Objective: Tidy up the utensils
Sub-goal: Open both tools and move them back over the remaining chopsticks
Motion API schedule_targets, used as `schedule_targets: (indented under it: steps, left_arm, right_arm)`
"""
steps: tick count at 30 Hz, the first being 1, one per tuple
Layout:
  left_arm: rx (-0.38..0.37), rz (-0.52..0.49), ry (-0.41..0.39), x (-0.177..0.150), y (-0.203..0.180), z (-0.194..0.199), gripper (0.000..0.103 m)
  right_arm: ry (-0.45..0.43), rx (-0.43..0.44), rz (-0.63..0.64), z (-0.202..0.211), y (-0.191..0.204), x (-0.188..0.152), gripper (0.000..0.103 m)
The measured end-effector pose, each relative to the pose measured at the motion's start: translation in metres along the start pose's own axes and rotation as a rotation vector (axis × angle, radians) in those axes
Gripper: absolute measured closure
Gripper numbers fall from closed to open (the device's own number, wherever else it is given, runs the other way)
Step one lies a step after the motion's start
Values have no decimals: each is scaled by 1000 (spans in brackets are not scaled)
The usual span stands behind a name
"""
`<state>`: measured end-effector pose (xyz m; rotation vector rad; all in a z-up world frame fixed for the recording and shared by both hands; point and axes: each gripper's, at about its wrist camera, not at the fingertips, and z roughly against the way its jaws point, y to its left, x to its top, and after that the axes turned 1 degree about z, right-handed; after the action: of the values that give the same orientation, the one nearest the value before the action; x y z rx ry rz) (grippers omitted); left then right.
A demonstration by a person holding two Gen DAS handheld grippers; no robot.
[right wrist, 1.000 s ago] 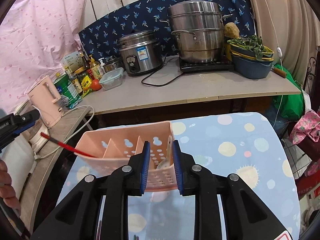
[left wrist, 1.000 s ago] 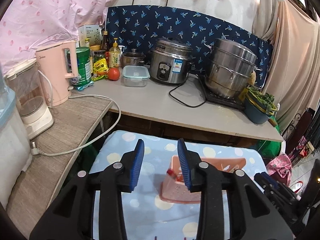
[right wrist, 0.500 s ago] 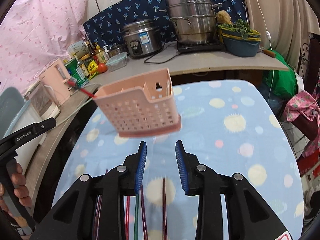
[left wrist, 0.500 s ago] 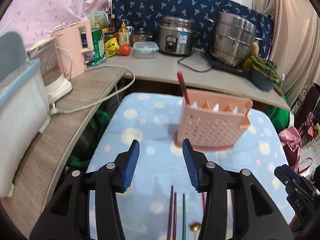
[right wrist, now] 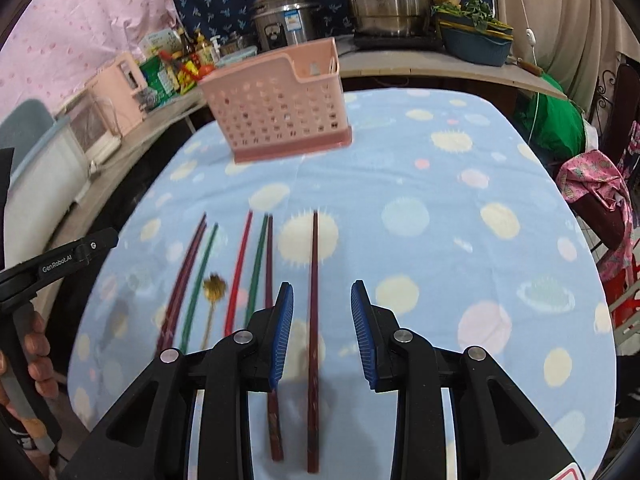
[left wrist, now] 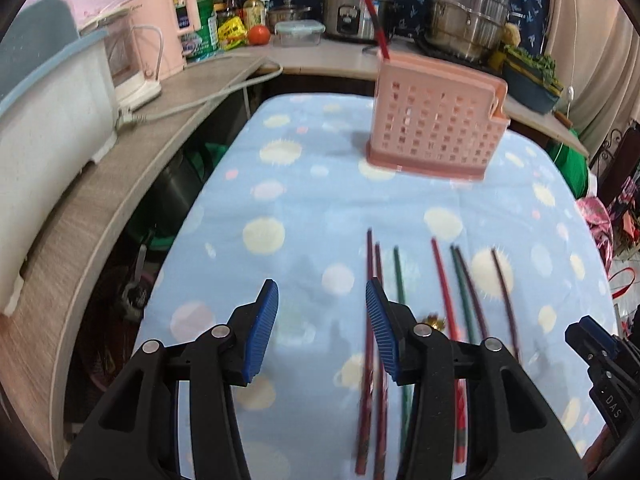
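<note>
Right wrist view: right gripper (right wrist: 320, 322) jaws apart, empty, straddling one dark chopstick (right wrist: 314, 280). Left gripper (left wrist: 322, 328) jaws apart, empty. Pink caddy (right wrist: 276, 106) beyond jaws holds one red chopstick (left wrist: 377, 28); seven chopsticks and gold spoon (right wrist: 214, 286) remain on bench.

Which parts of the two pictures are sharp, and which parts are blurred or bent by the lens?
Left wrist view: the left gripper is sharp; the coloured chopsticks and the pink perforated plastic utensil basket are smeared by motion; the counter edge bends strongly.
Right wrist view: the right gripper is sharp; the basket is blurred; the dotted blue tablecloth bulges.
</note>
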<state>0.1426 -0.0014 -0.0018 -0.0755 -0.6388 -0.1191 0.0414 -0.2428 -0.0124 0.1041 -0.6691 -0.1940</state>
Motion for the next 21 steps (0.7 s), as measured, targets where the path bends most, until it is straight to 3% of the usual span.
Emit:
schedule_targets:
  steps: [9,21]
  left_arm:
    - [3,-1,77,-51,7,-12,59]
    - [-2,-7,118,-77,6,-14,54]
  right_arm:
    - [85,8,0,-10,2,-42,73]
    - [122,0,30,-17,7,-61,73]
